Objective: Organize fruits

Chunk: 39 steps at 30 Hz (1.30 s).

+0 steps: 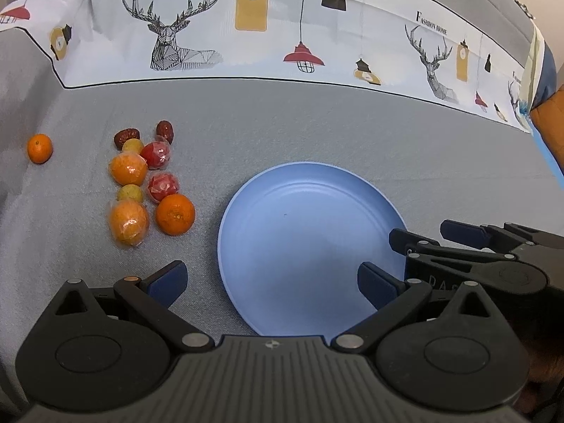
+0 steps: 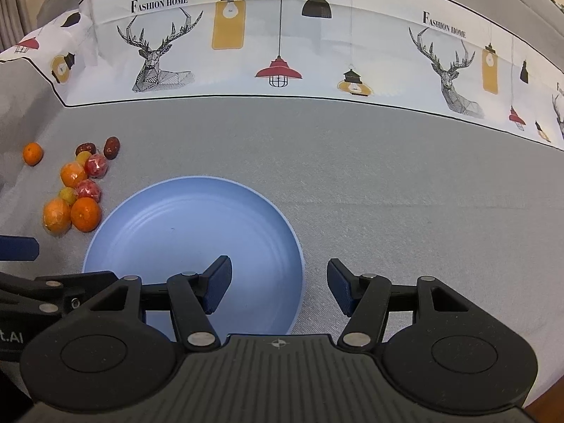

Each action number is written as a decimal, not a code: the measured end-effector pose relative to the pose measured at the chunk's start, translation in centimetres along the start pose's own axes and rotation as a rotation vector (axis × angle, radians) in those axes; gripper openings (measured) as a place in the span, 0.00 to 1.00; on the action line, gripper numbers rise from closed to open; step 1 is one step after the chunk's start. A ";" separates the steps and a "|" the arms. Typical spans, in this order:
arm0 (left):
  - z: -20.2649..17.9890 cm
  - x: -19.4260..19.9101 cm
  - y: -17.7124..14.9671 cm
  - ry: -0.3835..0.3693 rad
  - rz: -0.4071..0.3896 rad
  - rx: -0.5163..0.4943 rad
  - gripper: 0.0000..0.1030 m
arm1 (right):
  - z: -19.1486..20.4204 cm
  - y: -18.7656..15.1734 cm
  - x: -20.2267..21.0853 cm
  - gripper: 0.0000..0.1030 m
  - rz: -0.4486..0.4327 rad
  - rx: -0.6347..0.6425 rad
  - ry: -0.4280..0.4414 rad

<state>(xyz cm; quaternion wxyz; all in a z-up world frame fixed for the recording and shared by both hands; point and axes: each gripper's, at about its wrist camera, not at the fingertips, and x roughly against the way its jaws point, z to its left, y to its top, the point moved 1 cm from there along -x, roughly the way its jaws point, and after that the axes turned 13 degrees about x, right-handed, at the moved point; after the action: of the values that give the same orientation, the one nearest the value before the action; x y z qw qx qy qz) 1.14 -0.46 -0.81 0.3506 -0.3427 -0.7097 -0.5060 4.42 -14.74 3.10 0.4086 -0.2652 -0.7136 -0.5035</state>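
An empty blue plate (image 1: pixel 310 211) (image 2: pixel 190 225) lies on the grey cloth. Left of it sits a cluster of fruit (image 1: pixel 148 183) (image 2: pixel 79 190): oranges, some in clear wrap, red wrapped fruits, small yellow-green ones and two dark red dates. One small orange (image 1: pixel 40 148) (image 2: pixel 32 153) lies apart at the far left. My left gripper (image 1: pixel 271 282) hangs open over the plate's near left rim, holding nothing. My right gripper (image 2: pixel 280 287) is open and empty over the plate's near right rim; it also shows at the right in the left wrist view (image 1: pixel 430 236).
A white cloth band (image 1: pixel 282 28) (image 2: pixel 282 42) printed with deer heads and lamps runs across the far side. Grey cloth (image 2: pixel 405 194) stretches to the right of the plate. Something orange and blue (image 1: pixel 550 120) stands at the far right edge.
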 end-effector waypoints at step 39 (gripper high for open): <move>-1.1 4.1 -0.9 -0.057 -0.164 -0.210 0.16 | -0.9 0.7 1.3 0.36 -0.089 -0.048 0.025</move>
<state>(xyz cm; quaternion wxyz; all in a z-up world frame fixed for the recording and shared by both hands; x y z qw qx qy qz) -1.54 -1.23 2.53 0.2501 -0.3327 -0.6880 -0.5945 4.55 -15.42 4.74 0.3884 -0.2367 -0.7072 -0.5413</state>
